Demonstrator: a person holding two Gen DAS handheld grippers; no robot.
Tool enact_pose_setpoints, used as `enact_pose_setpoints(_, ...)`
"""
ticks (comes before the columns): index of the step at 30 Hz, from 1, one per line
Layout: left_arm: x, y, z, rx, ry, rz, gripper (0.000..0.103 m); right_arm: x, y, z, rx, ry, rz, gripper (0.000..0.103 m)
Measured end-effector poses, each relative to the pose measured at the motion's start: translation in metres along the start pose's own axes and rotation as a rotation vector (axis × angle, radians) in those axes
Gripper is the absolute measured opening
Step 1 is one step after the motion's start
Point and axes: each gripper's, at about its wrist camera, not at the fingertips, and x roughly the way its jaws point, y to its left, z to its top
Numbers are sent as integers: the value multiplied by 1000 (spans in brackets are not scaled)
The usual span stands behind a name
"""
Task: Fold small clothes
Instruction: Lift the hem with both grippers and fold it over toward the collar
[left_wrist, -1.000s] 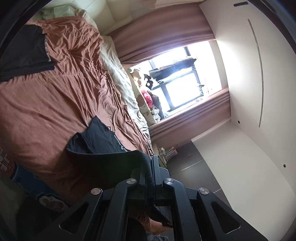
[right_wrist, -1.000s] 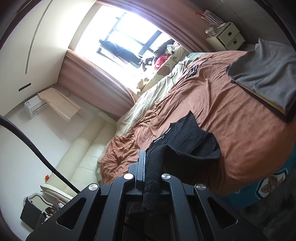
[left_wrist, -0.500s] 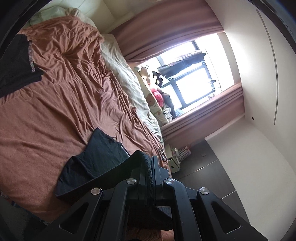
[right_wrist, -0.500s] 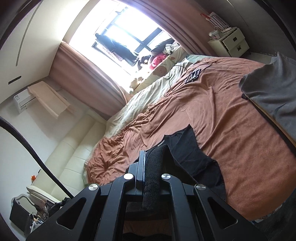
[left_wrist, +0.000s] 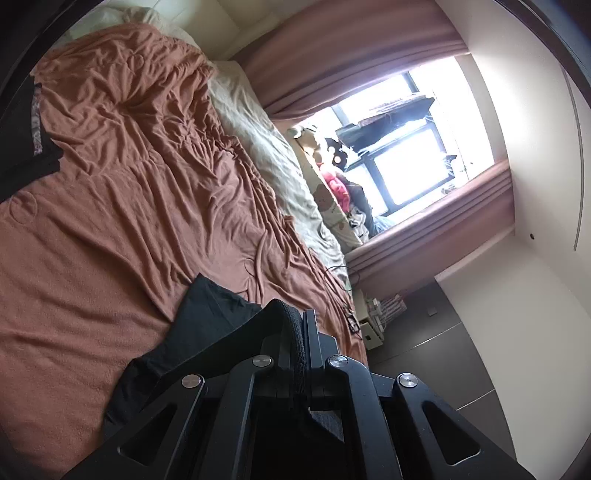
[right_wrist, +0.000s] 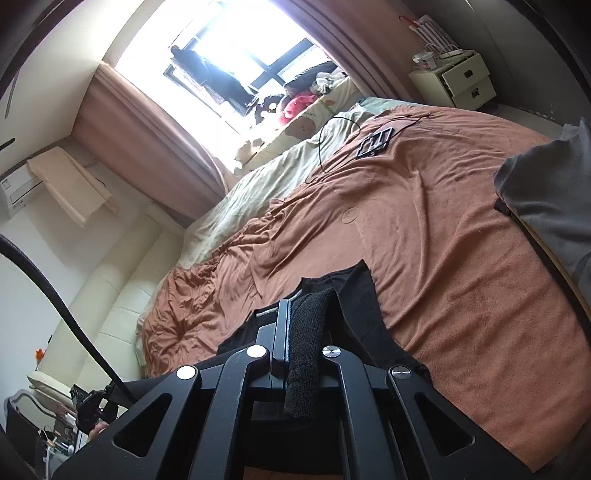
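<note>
left gripper (left_wrist: 295, 332): jaws closed on an edge of the small black fabric garment (left_wrist: 207, 325) | right gripper (right_wrist: 306, 317): jaws clamped on another edge | garment: partly lying on the near rust-brown bedspread (left_wrist: 110, 221)

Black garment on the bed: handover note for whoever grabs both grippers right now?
Left gripper: jaws shut on an edge of the black garment.
Right gripper: jaws shut on another edge of it.
Garment: far part lies on the brown blanket, near part lifted between the grippers.
Done: both edges gripped. No finished fold visible.
Left: probably carry the held edge over, lay it flat, release, finish folding.
A grey folded pile sits at the right of the bed.
</note>
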Motion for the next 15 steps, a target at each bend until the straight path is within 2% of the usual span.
enact_pose_setpoints(9, 72, 19, 25, 19, 45, 117, 3, 66, 5, 31, -38, 59, -60, 0)
enact_pose_setpoints(15, 128, 56, 33, 18, 100, 219, 3, 119, 7, 43, -67, 118, -129, 0)
